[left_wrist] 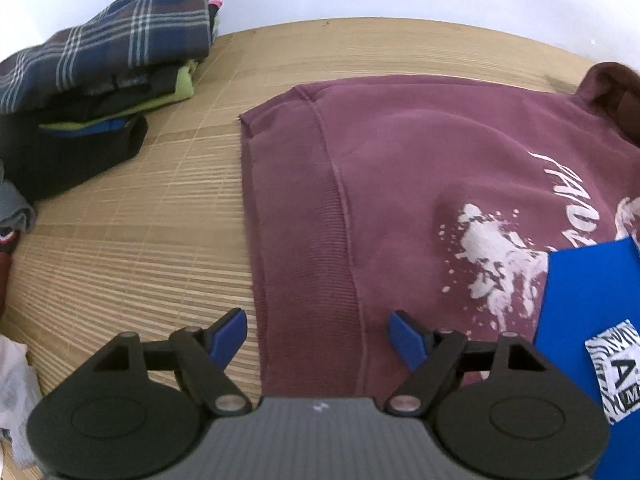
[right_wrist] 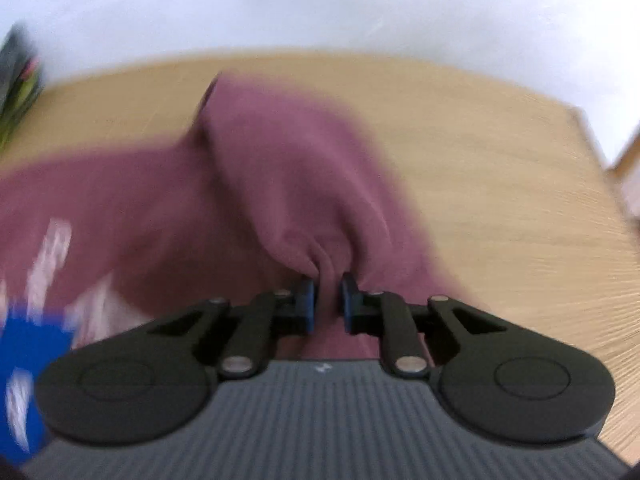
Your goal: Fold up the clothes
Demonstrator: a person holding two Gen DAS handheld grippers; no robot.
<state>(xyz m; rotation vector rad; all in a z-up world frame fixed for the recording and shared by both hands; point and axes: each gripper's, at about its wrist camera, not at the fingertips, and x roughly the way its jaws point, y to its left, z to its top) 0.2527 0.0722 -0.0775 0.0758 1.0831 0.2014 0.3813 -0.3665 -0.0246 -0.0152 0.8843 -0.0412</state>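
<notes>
Folded stack (left_wrist: pixel 100 68): plaid-topped pile at the far left of the worktop (left_wrist: pixel 140 240), apparently finished garments.
Maroon sweatshirt (left_wrist: pixel 400 168): lies mostly flat mid-worktop, ribbed hem towards the stack, white print up; folding looks barely begun.
Left hand-held gripper (left_wrist: pixel 318 336): fingers spread wide, empty, poised low over the hem's near edge.
Right hand-held gripper (right_wrist: pixel 327 300): pressed together on a bunch of maroon fabric, lifting it into a peak; view is motion-blurred.
Left to do: bring the lifted part over, then fold the body.
</notes>
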